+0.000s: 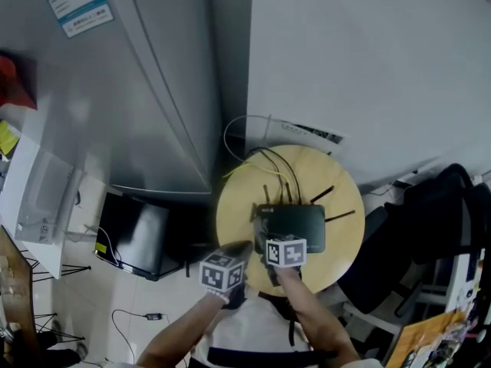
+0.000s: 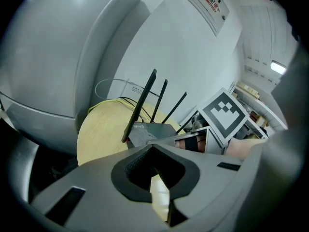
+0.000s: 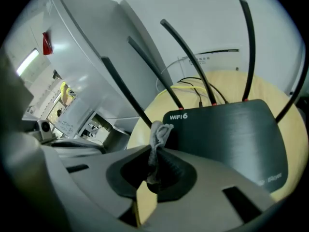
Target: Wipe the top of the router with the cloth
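A black router with several thin antennas lies on a small round wooden table. In the right gripper view its flat top fills the right side, marked WIFI 6. My right gripper is shut on a small grey cloth, which sticks up just at the router's near left corner. In the head view the right gripper sits over the router's near edge. My left gripper hovers beside it at the table's near left rim. Its jaws are shut with nothing between them. The router lies ahead of them.
A grey refrigerator stands left of the table and a white wall behind it. Yellow and white cables run off the router's back. A black chair is at the right, and a dark box lies on the floor left.
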A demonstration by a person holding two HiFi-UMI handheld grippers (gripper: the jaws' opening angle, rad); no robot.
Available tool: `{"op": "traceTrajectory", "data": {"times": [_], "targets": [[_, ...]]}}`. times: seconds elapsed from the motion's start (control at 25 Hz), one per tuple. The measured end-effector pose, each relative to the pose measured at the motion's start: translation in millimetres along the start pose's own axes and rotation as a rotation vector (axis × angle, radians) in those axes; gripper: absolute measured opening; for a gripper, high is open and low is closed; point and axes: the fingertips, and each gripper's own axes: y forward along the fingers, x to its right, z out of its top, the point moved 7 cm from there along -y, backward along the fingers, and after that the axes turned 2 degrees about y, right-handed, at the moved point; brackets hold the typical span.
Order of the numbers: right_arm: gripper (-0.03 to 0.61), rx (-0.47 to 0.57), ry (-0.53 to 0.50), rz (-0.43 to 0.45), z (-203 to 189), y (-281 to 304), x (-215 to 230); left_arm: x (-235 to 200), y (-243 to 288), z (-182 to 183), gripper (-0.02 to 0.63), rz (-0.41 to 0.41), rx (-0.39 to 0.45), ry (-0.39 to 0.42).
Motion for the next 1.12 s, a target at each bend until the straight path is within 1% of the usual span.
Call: {"op": "traceTrajectory", "data": {"times": [0.12,0.36,0.76,1.12], "targets": [[0.035,-0.020,-0.001,-0.032,-3,2,9,1,2,0,-0.002,-0.003,-0.003,0.001],[0.035,0.001,0.012,-0.090,-1,-10,33,9,10,1,-0.003,-0.027,-0.014,0.014],[0.035,0.055,0.108,-0.200,-13,-56,104,29,29,4,-0.003,-0.075,-0.046,0.055],[0.035,0.096,0.161,-0.317,-22,-93,159,43,40,5,-0.002,-0.103,-0.076,0.091]]}}
